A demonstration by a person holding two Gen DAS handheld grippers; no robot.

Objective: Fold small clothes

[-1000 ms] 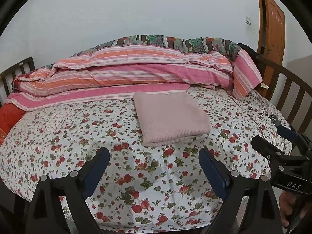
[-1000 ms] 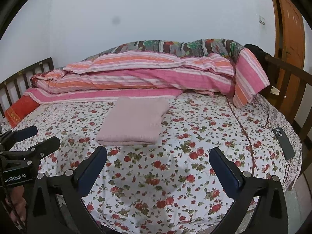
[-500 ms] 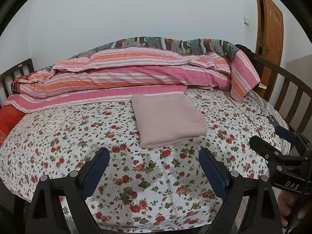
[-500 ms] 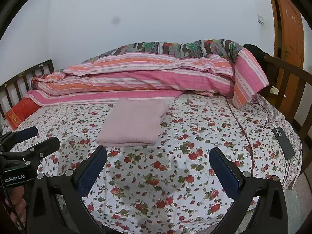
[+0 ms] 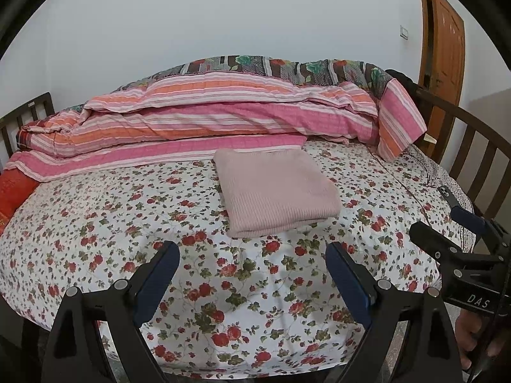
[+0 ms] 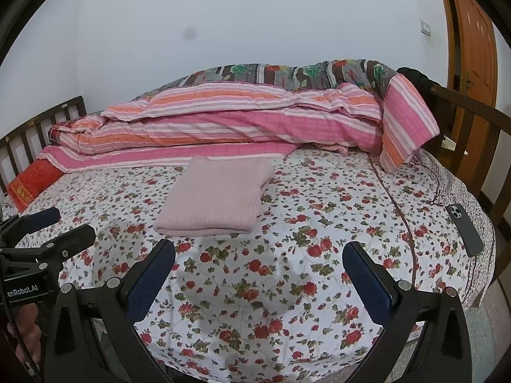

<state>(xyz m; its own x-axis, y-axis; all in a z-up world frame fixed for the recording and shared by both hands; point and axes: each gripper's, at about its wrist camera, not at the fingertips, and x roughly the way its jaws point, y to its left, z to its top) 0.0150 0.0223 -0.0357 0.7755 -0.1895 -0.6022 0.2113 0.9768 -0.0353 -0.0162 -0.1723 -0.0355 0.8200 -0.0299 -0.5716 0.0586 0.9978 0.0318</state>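
Note:
A pale pink knit garment lies folded into a neat rectangle on the flowered bed sheet, near the striped quilt. It also shows in the right wrist view. My left gripper is open and empty, held back over the bed's near edge, well short of the garment. My right gripper is open and empty too, at the near edge to the garment's right. Each gripper shows at the side of the other's view: the right one, the left one.
A rolled pink and orange striped quilt lies along the back of the bed. A dark phone rests on the sheet at the right edge. Wooden bed rails stand at both ends. A red cushion sits at the left. A wooden door is at the right.
Both grippers have drawn back and risen slightly from the bed, so the folded garment sits a little farther off. The garment has not moved. Both grippers stay open.

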